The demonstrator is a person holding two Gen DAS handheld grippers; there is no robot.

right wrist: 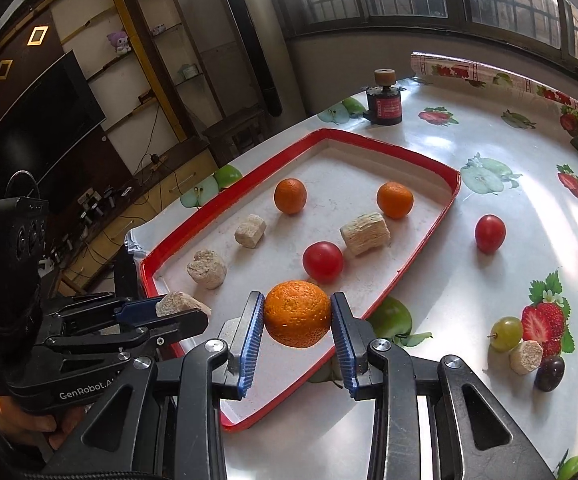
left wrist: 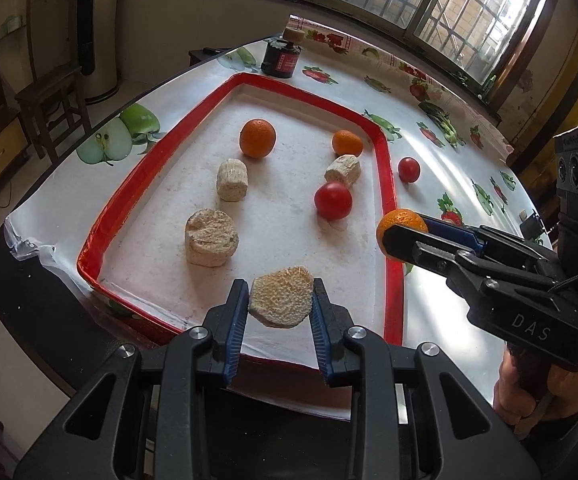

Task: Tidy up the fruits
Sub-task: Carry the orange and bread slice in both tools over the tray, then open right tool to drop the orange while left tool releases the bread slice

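A red-rimmed white tray (left wrist: 245,78) (right wrist: 329,134) lies on the table. In it are two oranges (left wrist: 257,138) (left wrist: 347,143), a tomato (left wrist: 333,200) and three beige corn-cob chunks (left wrist: 232,180). My left gripper (left wrist: 280,300) is shut on another beige chunk (left wrist: 282,297) above the tray's near end. My right gripper (right wrist: 297,316) is shut on an orange (right wrist: 297,313), held above the tray's right rim; it also shows in the left wrist view (left wrist: 399,226). A second tomato (right wrist: 489,233) lies on the table right of the tray.
A green grape (right wrist: 506,333), a small beige chunk (right wrist: 526,356) and a dark grape (right wrist: 549,373) lie on the table at the right. A black-and-red jar (right wrist: 385,108) stands beyond the tray. The table edge runs along the left; chairs and shelves lie beyond.
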